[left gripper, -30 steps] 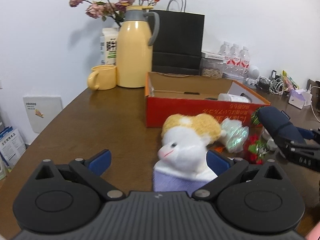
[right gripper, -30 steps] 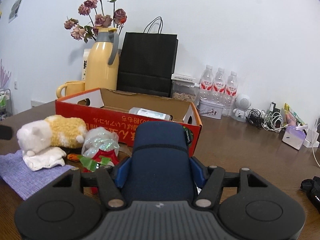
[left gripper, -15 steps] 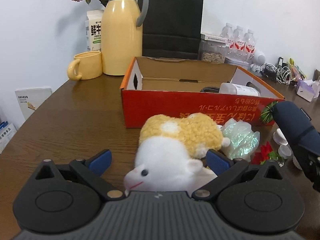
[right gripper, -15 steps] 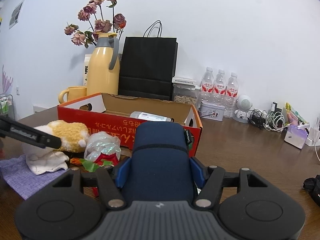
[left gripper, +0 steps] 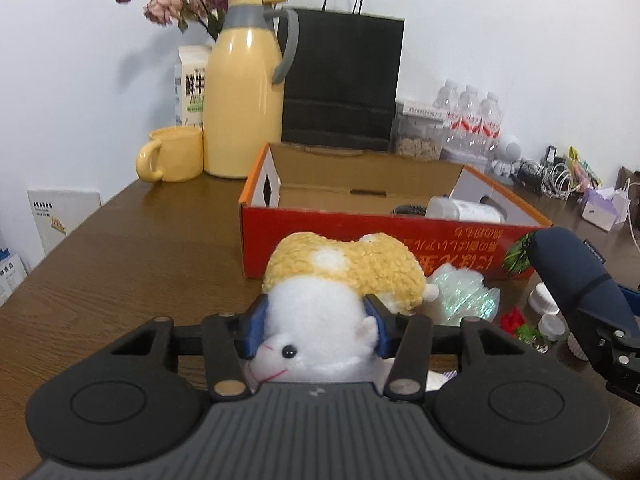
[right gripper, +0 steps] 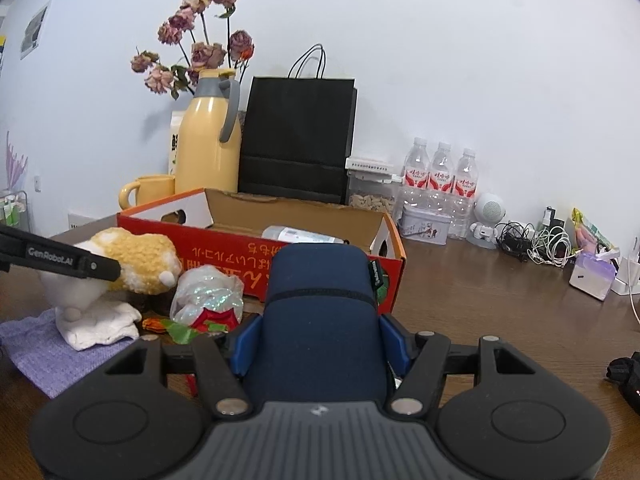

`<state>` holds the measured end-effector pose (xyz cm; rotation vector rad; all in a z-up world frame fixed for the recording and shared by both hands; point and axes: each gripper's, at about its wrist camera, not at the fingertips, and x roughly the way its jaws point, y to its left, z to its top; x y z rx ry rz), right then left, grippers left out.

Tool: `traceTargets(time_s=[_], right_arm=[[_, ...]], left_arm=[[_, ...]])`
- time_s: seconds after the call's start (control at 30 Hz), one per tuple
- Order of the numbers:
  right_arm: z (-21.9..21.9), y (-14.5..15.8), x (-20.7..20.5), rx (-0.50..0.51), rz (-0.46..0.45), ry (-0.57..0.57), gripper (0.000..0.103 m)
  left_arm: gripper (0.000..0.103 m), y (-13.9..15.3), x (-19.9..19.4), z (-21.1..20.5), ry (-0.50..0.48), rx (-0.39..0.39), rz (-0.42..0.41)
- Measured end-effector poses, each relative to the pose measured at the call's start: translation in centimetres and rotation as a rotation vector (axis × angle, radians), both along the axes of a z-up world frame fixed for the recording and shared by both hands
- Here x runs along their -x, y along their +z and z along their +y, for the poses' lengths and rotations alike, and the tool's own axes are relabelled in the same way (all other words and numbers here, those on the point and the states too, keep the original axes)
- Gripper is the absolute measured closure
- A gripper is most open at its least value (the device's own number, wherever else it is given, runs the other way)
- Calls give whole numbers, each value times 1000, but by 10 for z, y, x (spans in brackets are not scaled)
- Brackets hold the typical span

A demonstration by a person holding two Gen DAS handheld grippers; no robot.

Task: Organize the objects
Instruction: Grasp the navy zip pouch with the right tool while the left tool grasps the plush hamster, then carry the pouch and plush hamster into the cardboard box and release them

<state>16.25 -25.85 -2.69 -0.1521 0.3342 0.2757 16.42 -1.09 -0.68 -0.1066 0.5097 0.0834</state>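
Two tools: left tool closing, pads against half-hidden plush hamster; right tool clamping navy case, base hidden.

A fluffy plush toy at centre frame is showing a white head under a curly yellow-orange back with one white patch. Behind it, the open cardboard box is showing red outside with orange lettering, tan inside. At left, a pale yellow thermos jug is wearing a grey collar.
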Motion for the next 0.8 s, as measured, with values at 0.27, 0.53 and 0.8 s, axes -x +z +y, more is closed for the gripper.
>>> traceTargets(time_s=[0.27,0.53,0.8], right_arm=[[6,8,1,-19,-39,34,41],[19,42,-23,-47,-99,63,41],[42,63,-87,-102,-43,71,41]], left_arm=[[52,28,6,0,1,-13,-84],[52,54,-16,1,12,-26,-146],[52,71,-68,1,22,-24,-144]])
